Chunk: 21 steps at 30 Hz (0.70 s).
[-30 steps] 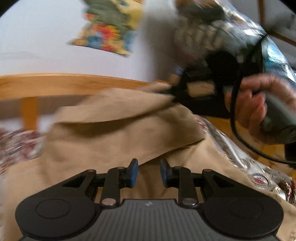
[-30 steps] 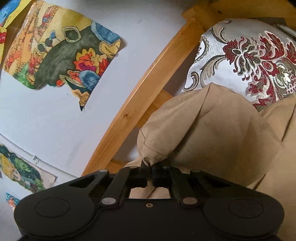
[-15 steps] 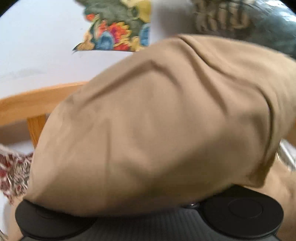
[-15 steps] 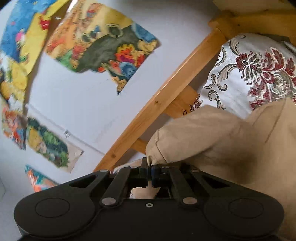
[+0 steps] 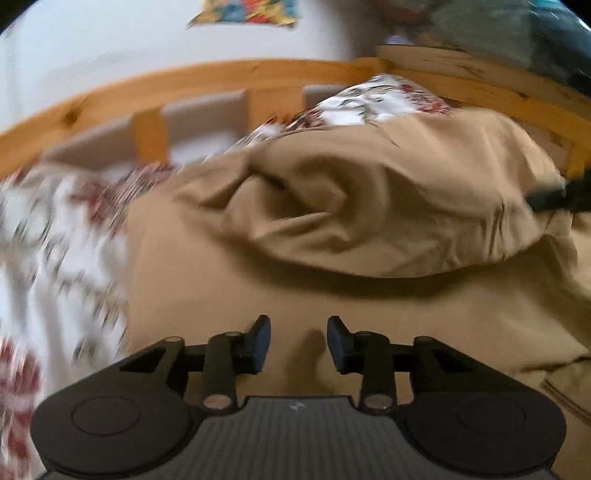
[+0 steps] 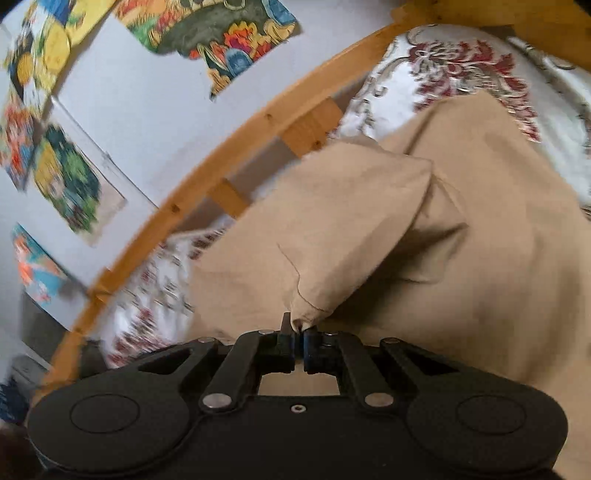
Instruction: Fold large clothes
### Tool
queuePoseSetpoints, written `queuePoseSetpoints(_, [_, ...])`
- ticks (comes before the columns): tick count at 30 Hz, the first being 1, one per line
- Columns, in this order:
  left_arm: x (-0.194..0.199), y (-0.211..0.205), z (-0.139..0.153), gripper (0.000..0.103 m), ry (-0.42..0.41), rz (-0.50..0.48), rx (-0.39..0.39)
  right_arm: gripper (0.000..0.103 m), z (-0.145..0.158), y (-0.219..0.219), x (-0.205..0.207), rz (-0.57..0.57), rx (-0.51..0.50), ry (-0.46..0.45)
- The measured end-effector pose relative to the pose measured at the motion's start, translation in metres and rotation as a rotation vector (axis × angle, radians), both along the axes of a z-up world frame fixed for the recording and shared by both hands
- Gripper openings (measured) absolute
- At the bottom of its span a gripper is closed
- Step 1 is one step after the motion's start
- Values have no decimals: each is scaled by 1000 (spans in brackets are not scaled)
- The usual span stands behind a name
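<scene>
- The large tan cotton garment (image 5: 369, 206) lies spread over the white bedspread with the dark red floral pattern (image 5: 55, 236), inside the pale wooden bed frame (image 5: 221, 74).
- In the left wrist view, part of the garment is folded back into a rumpled, puffed mound ahead of the black left gripper (image 5: 298, 341), while a flatter layer of the same cloth runs beneath and just in front of its fingertips.
- The left gripper is released: its blue-padded fingers (image 5: 260, 341) stand apart with only bare tan cloth showing in the gap between them, and nothing is held. Whether the tips touch the fabric underneath cannot be told.
- At the right edge of that view, a dark object sits against the far side of the mound; it is too blurred to identify.
- The black right gripper (image 6: 298, 338) is clenched on a corner of the garment, a small pinched point of seamed cloth gathered right between its closed tips.
- From that pinched corner the fabric rises away from the right gripper as a lifted flap, with the rest of the garment spreading to the right and below it.
- Colourful torn paper pictures (image 6: 221, 33) hang on the white wall (image 6: 147, 110) beyond the frame.
</scene>
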State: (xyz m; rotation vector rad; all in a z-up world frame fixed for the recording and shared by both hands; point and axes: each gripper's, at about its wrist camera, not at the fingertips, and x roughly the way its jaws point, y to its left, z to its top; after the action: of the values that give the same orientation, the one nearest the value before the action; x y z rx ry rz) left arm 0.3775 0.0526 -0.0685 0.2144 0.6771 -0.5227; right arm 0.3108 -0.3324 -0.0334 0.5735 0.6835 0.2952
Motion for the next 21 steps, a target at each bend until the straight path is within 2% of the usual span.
queuePoseSetpoints(4, [11,17,13,47,77,121,-104,17,-26,8,-8,-13,-68,65])
queuePoseSetpoints(7, [30,21,22,52,130,209,-236,25,-31,12,-19,-33,-99,92])
queuePoseSetpoints(9, [45,20,22,53,168,269,-301,46,-27,7,-34,-64,-80,76])
queuePoseSetpoints(12, [66,25,16,53,245,348,-388,65,-12,-16,-53,-115,-39,-6])
queuePoseSetpoints(14, [78,29,12,53,303,378,-442,66,1,-36,-53,-162,-30,-41])
queuePoseSetpoints(17, [93,28,6,49,346,395,-465,63,19,-60,-33,-242,-10,-84])
queuePoseSetpoints(18, [97,25,5,38,356,393,-459,60,22,-66,-21,-261,-12,-87])
queuePoseSetpoints(19, [101,22,5,22,365,389,-447,59,22,-71,-8,-281,-19,-78])
queuePoseSetpoints(21, [107,14,7,14,370,388,-421,44,15,-77,23,-290,-28,-43])
